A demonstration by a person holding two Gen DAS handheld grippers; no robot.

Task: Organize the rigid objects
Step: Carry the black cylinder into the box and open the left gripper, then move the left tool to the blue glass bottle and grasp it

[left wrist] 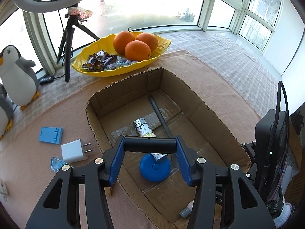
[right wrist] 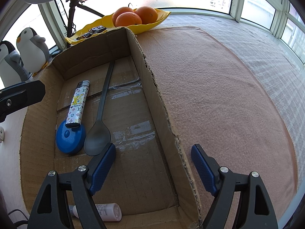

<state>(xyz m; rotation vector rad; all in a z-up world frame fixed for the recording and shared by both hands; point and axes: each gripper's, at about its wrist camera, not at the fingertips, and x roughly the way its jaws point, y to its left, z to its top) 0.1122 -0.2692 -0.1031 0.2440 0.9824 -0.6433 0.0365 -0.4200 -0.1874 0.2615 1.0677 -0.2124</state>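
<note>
My left gripper (left wrist: 150, 145) is shut on a black cylinder (left wrist: 150, 146), held crosswise above the open cardboard box (left wrist: 133, 87). In the box lie a patterned white lighter (left wrist: 142, 127), a blue round disc (left wrist: 154, 168), a grey long-handled spoon (left wrist: 161, 118) and a small white bottle (right wrist: 108, 212). My right gripper (right wrist: 153, 164) is open and empty, straddling the box's right wall (right wrist: 152, 87). The lighter (right wrist: 77, 103), disc (right wrist: 70, 139) and spoon (right wrist: 99, 133) also show in the right wrist view. The left gripper's edge shows there at the left (right wrist: 21, 97).
On the pink cloth (left wrist: 47, 118) left of the box lie a blue phone stand (left wrist: 50, 135), a white plug charger (left wrist: 75, 150) and a clear blue piece (left wrist: 56, 163). A yellow dish (left wrist: 106, 45) of oranges and candy, toy penguins (left wrist: 17, 76) and a tripod (left wrist: 69, 38) stand behind.
</note>
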